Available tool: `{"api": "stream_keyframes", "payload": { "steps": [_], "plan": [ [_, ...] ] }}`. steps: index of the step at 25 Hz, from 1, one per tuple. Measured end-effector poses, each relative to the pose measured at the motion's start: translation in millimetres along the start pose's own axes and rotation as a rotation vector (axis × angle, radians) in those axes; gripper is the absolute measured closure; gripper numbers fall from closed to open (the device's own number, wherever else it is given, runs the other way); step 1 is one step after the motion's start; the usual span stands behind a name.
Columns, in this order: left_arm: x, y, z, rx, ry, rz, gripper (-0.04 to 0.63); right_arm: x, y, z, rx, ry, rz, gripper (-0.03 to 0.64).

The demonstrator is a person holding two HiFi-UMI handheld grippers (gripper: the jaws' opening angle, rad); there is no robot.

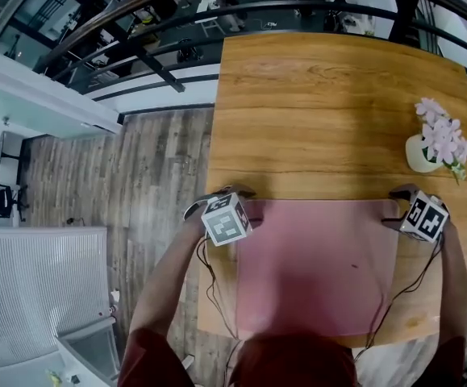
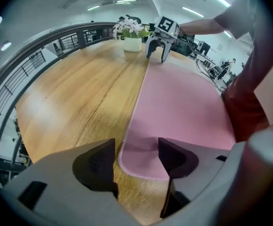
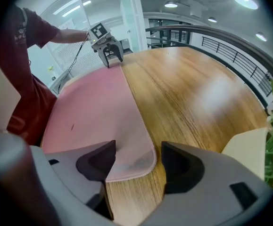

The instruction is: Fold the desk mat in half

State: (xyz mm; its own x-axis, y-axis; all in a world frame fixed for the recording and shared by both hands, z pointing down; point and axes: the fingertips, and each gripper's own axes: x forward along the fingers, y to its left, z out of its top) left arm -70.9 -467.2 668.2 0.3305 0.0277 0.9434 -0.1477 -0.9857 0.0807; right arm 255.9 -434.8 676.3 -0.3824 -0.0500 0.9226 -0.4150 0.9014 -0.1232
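A pink desk mat [image 1: 314, 268] lies flat on the wooden table [image 1: 322, 111], near its front edge. My left gripper [image 1: 235, 196] stands at the mat's far left corner, my right gripper [image 1: 394, 208] at its far right corner. In the left gripper view the stitched corner of the mat [image 2: 145, 166] lies between the wide-apart jaws of the left gripper [image 2: 136, 157], slightly rumpled, with no pad pressing it. In the right gripper view the rounded corner of the mat [image 3: 134, 166] rests on the wood between the spread jaws of the right gripper [image 3: 138, 159].
A cream vase of pink flowers [image 1: 423, 153] stands on the table just beyond my right gripper; it also shows as the vase [image 3: 244, 142] beside the right jaw. Bare wood stretches beyond the mat. The table's left edge drops to plank floor [image 1: 152, 168].
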Motion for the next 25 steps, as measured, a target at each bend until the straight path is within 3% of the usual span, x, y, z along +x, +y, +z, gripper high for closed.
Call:
{"api": "stream_keyframes", "payload": {
  "steps": [3,8,15,17,21,23,25],
  "plan": [
    [1.7,0.5,-0.8,0.002,0.011,-0.037,0.281,1.8,-1.0,-2.3,-0.028,0.029,0.011,0.306],
    [7.6,0.1,0.2,0.016,0.041,-0.017,0.287,5.7,-0.3,-4.9,-0.038,-0.002,-0.011,0.328],
    [7.4,-6.2,0.9,0.023,0.056,-0.026,0.332,4.8,2.7,-6.4,-0.042,0.022,0.001,0.368],
    [6.4,-11.4,0.6,0.027,0.056,-0.034,0.379,3.5,5.1,-6.5,-0.043,0.034,0.005,0.383],
    [6.9,-19.9,0.0,0.016,0.048,-0.044,0.434,2.8,9.9,-8.3,-0.039,0.046,0.025,0.428],
    [5.4,-23.3,0.6,0.023,0.053,-0.041,0.469,2.9,17.4,-8.1,-0.032,0.050,0.055,0.512],
    [2.4,-25.6,1.8,0.037,0.055,-0.028,0.476,0.2,21.8,-7.2,-0.025,0.043,0.063,0.527]
  ]
}}
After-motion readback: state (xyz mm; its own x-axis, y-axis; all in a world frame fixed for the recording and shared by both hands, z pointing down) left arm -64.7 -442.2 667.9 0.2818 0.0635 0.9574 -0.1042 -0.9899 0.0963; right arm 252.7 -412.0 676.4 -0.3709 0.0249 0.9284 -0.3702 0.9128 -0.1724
